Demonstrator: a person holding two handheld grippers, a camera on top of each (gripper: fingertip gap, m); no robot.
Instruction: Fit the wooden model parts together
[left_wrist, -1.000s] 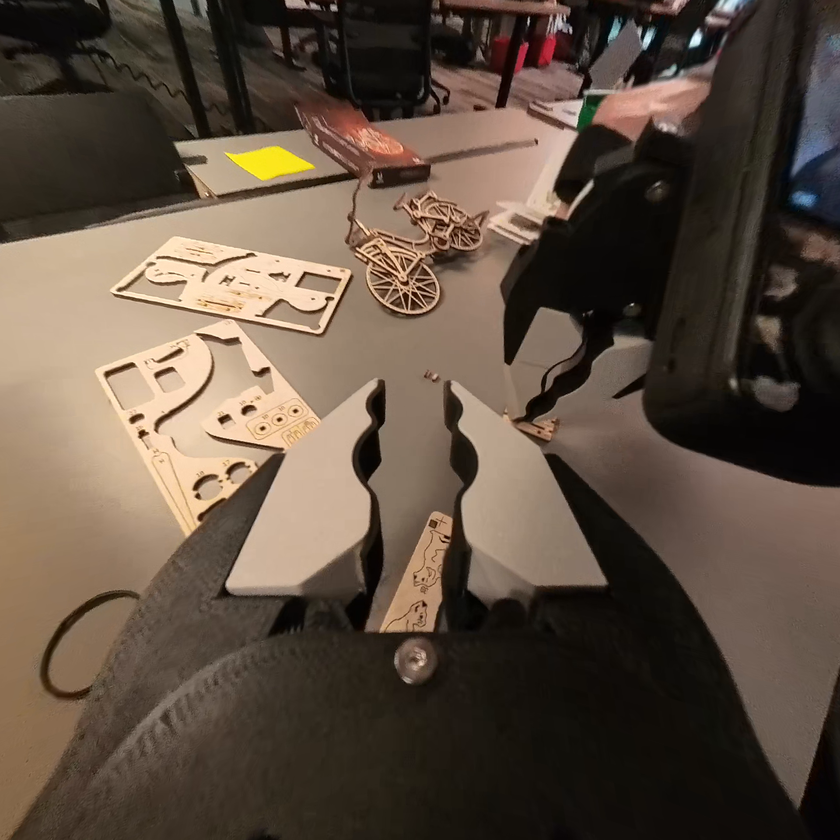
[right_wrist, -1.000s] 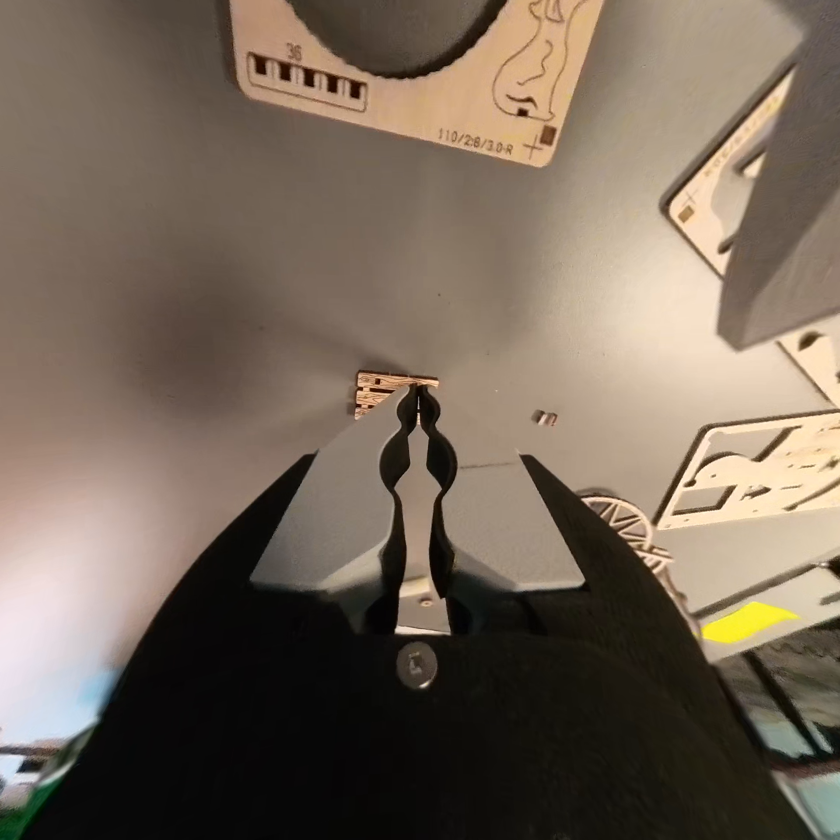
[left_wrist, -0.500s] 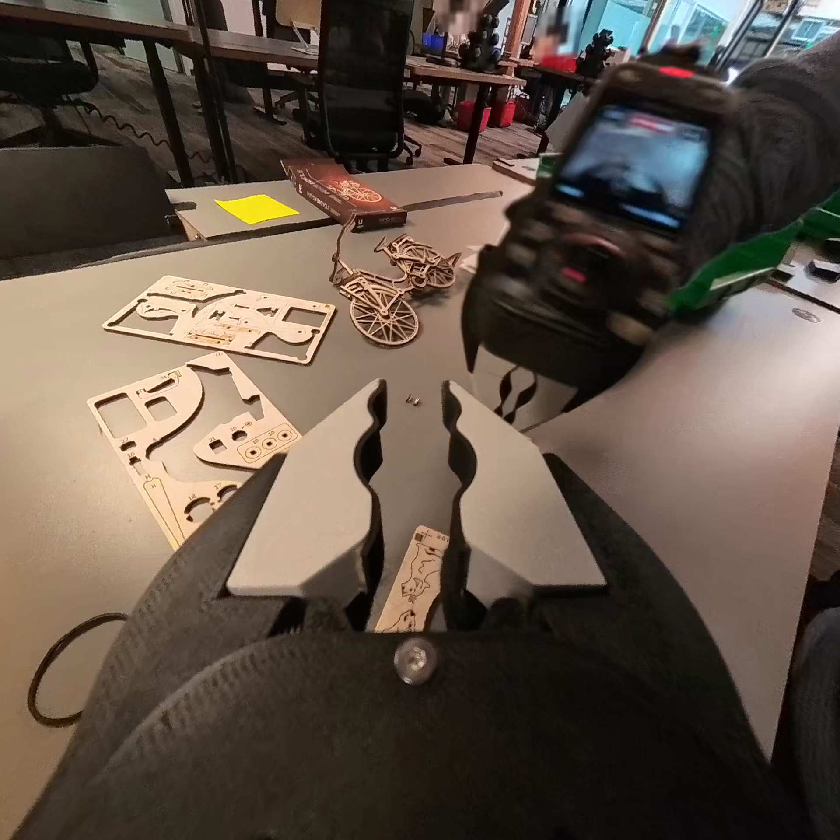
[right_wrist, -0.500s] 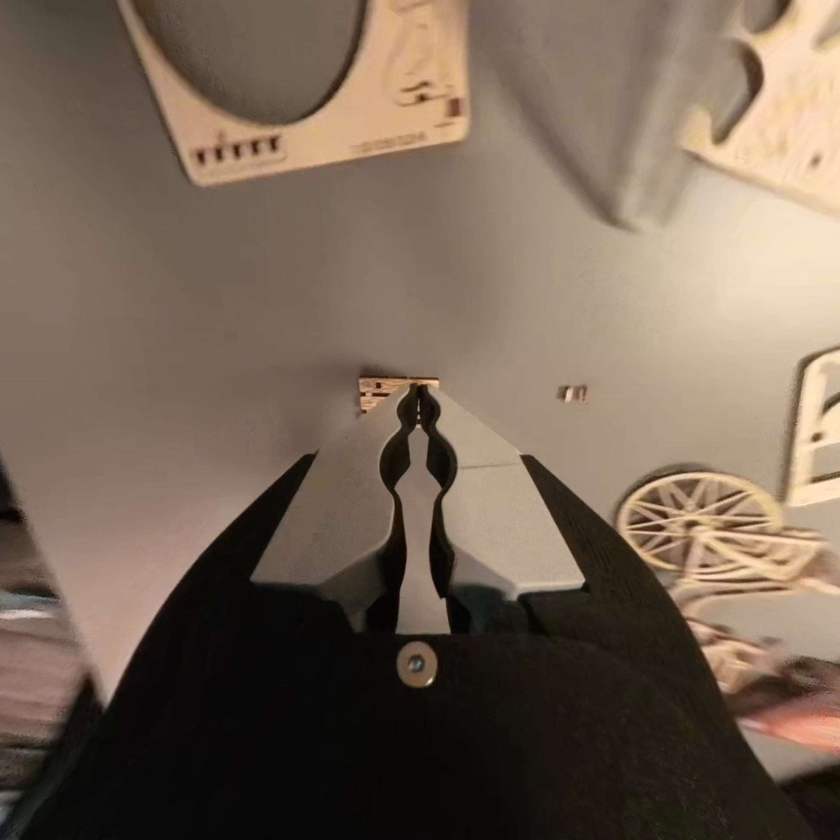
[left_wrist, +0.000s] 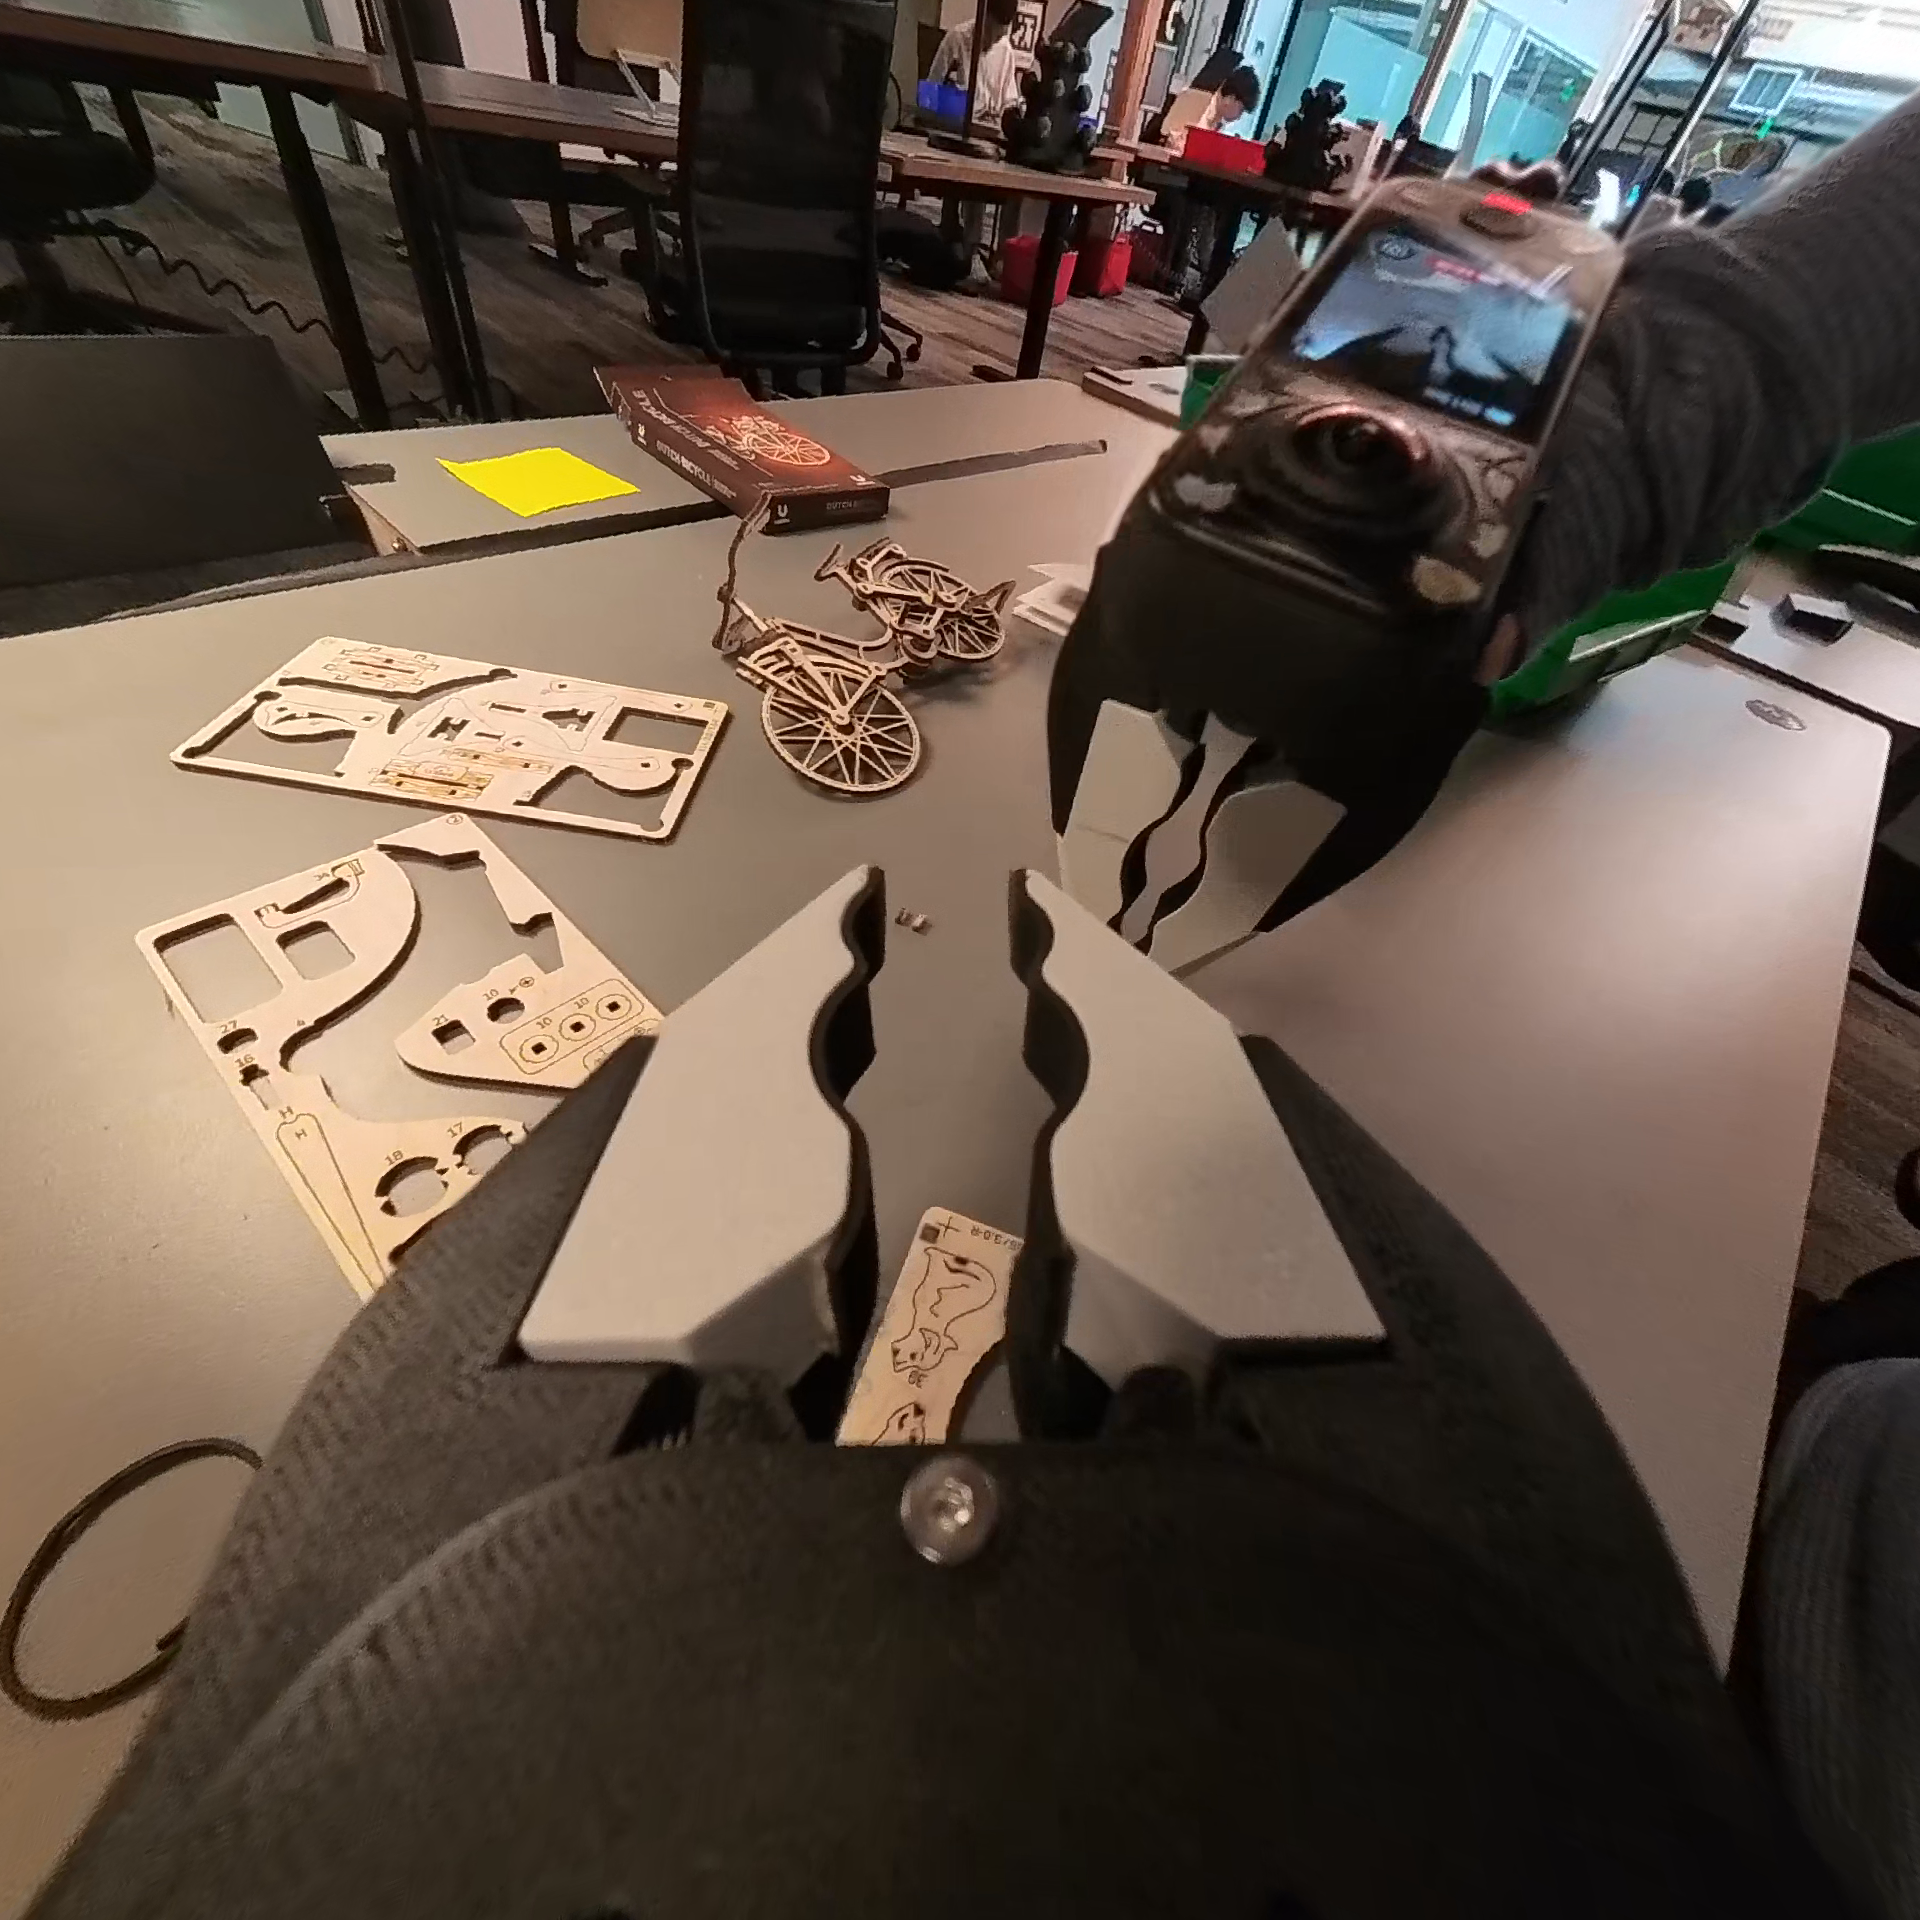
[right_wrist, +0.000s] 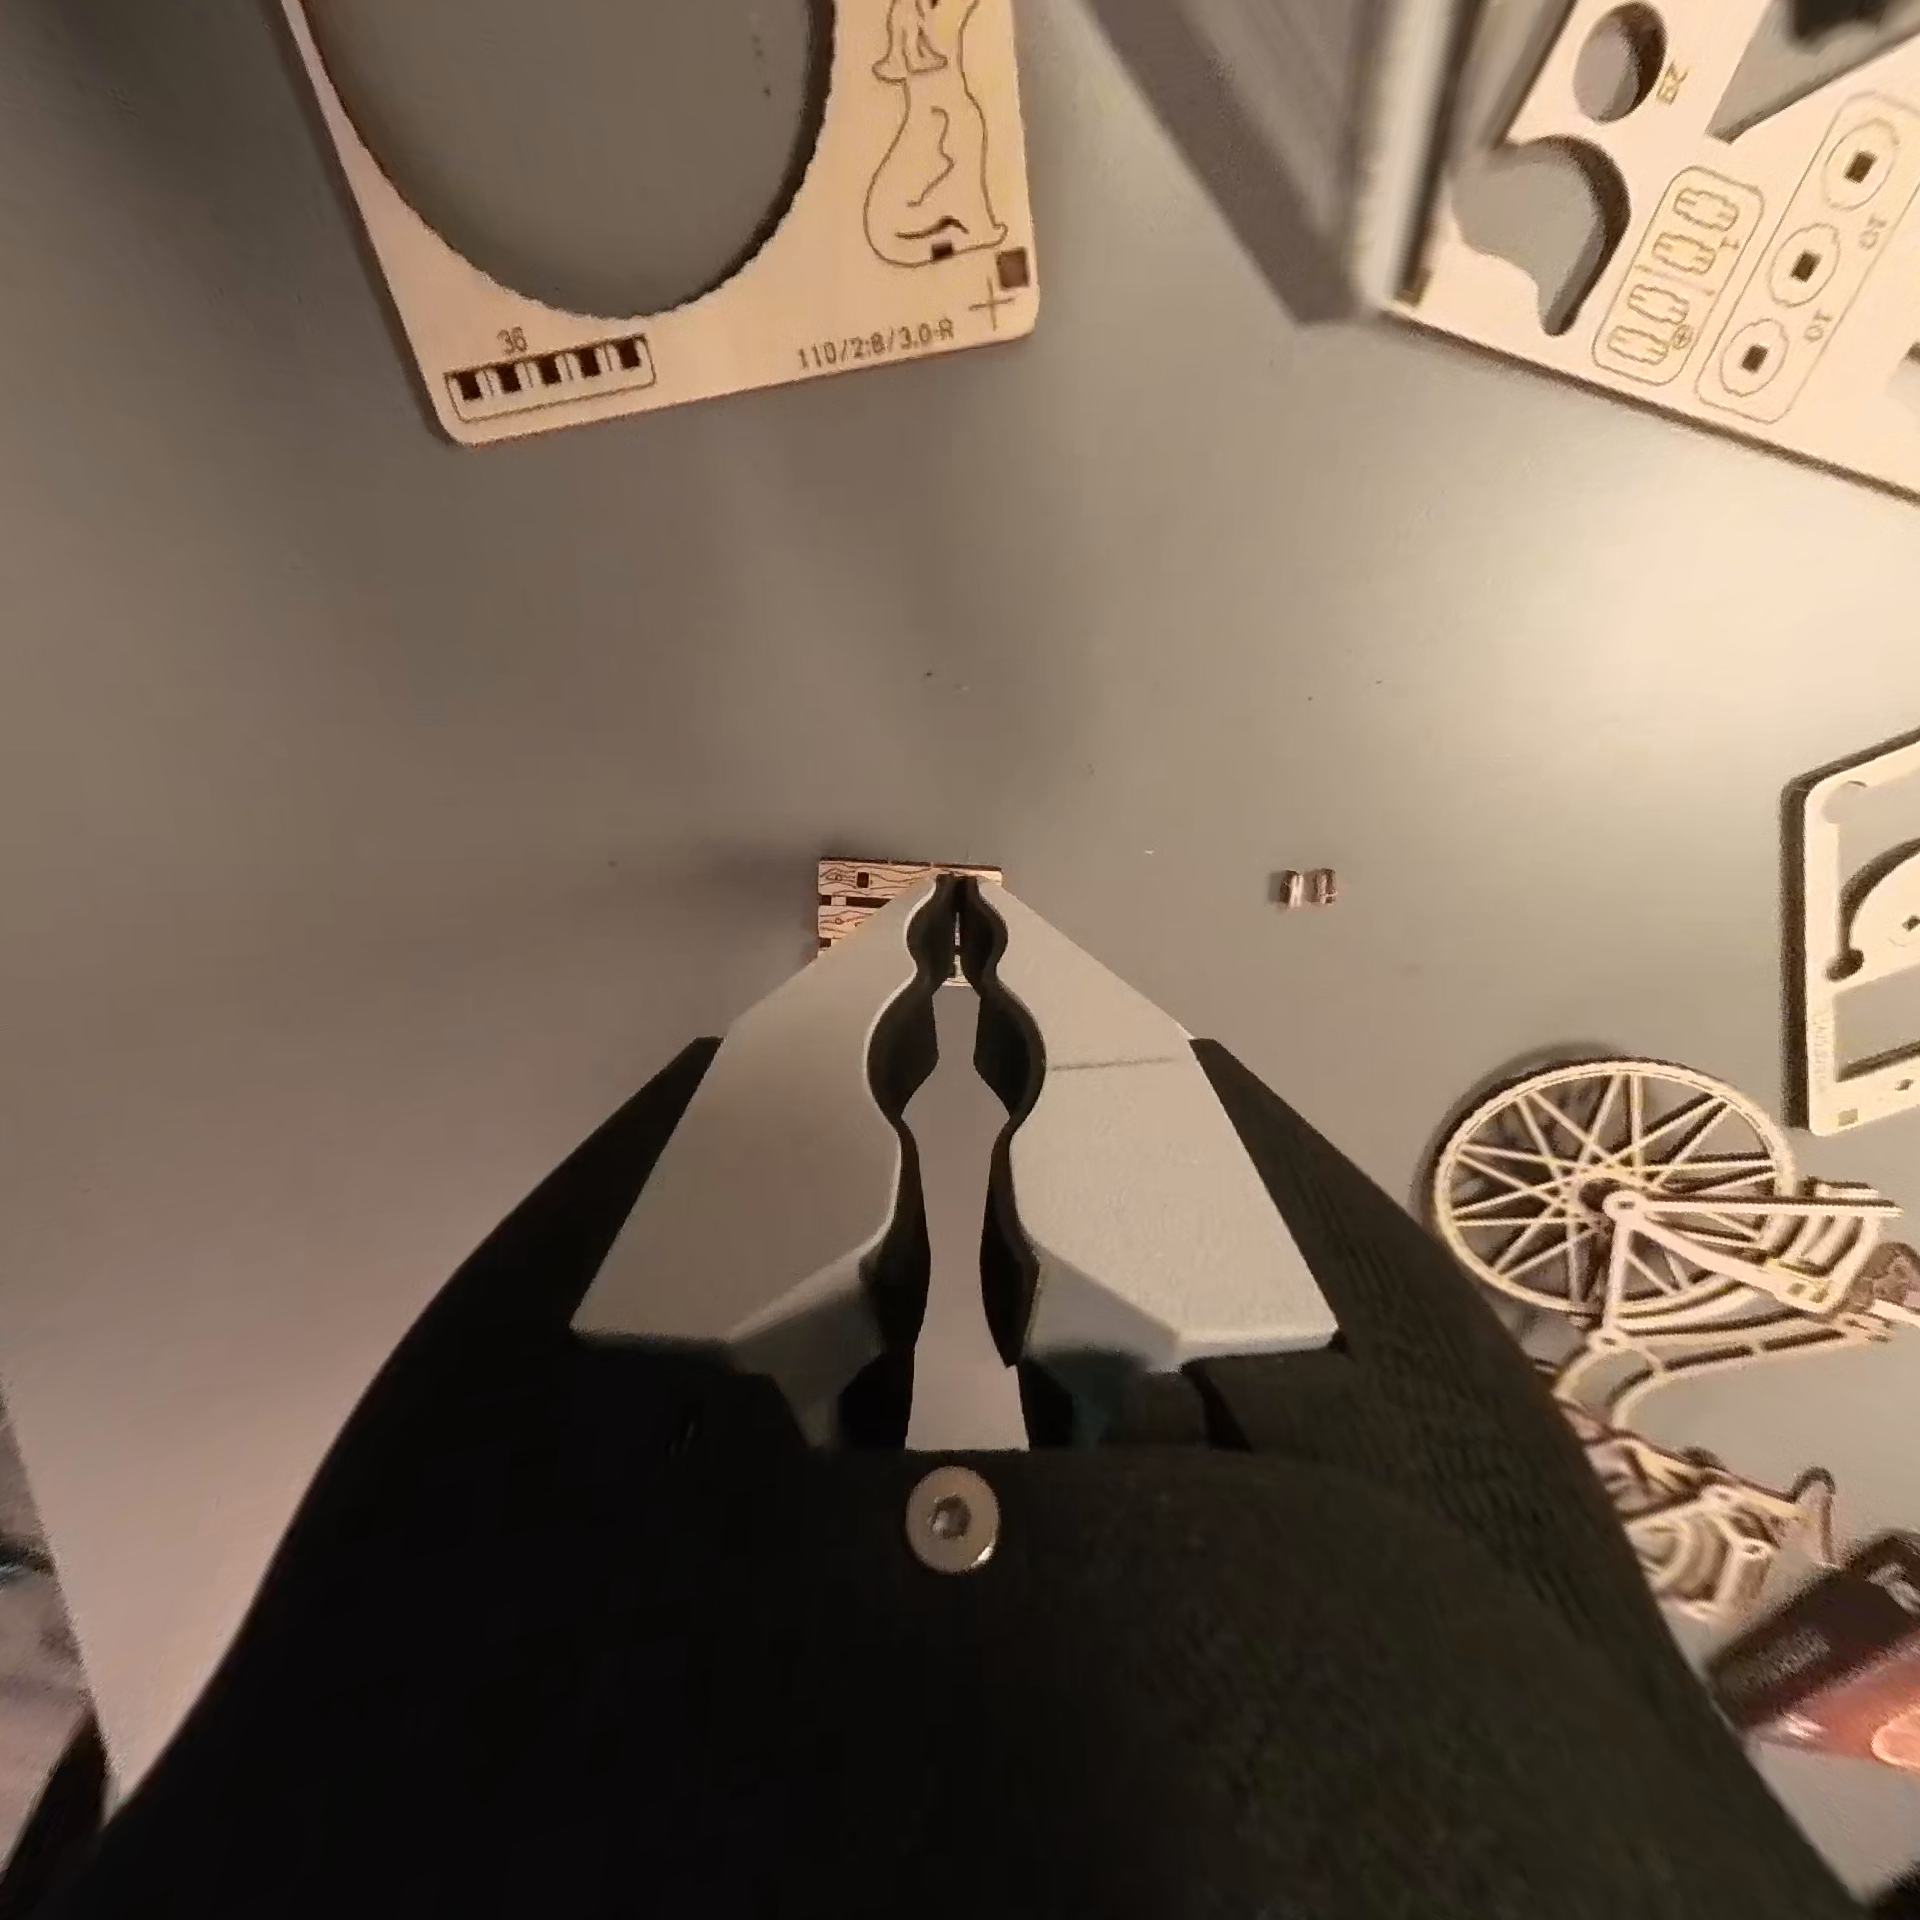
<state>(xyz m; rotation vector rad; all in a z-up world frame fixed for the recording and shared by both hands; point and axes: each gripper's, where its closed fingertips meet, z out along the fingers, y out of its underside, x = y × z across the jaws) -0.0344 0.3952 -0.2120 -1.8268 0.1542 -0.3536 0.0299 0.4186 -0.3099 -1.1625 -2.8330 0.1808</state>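
Note:
My right gripper (right_wrist: 958, 885) is shut on a small wooden part (right_wrist: 857, 902) that sticks out to the left of the tips, just above the grey table (right_wrist: 520, 727). In the left wrist view the right gripper (left_wrist: 1138, 925) points down at the table, right of my left fingertips; the part is hidden there. My left gripper (left_wrist: 948, 899) is open and empty, low over the table. A tiny wooden bit (left_wrist: 912, 917) lies between its tips and also shows in the right wrist view (right_wrist: 1307, 888). A wooden bicycle model (left_wrist: 842, 707) lies farther back.
Punched wooden sheets lie at the left (left_wrist: 457, 717) (left_wrist: 384, 1039), and one (left_wrist: 940, 1320) lies under my left gripper. A dark box (left_wrist: 748, 447) and a yellow note (left_wrist: 535, 480) are at the back. A black rubber band (left_wrist: 94, 1579) lies near left. One gripper's finger ends stand about 12 centimetres off the other's. Between my right fingertips and the wooden bicycle model (left_wrist: 842, 707) there is roughly 15 centimetres. It is also in sight in the right wrist view (right_wrist: 1636, 1231).
The right gripper has swung round and turned over the table, still shut on the small part. The left gripper has stayed open and tilted up slightly.

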